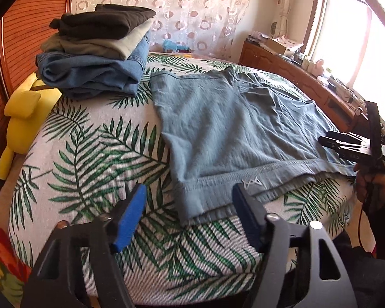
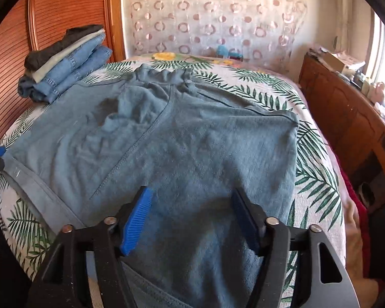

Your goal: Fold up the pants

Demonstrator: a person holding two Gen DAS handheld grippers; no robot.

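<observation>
Bare leaf-print bed (image 1: pixel 95 154) lies open to the left of the blue-grey pants (image 1: pixel 218 128), giving clear passage. A stack of folded clothes (image 1: pixel 97 51) blocks the far left corner, beside the wooden headboard (image 2: pixel 71 7). A cluttered wooden cabinet (image 2: pixel 346 118) hems the bed's right side.

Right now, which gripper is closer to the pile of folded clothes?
Left. The left gripper hovers at the pants' near corner, on the pile's side of the bed. The right gripper is above the pants' other end, farther from the pile.

both tools (image 1: pixel 187 215) (image 2: pixel 192 218) angled downward, jaws apart, gripping nothing.
</observation>
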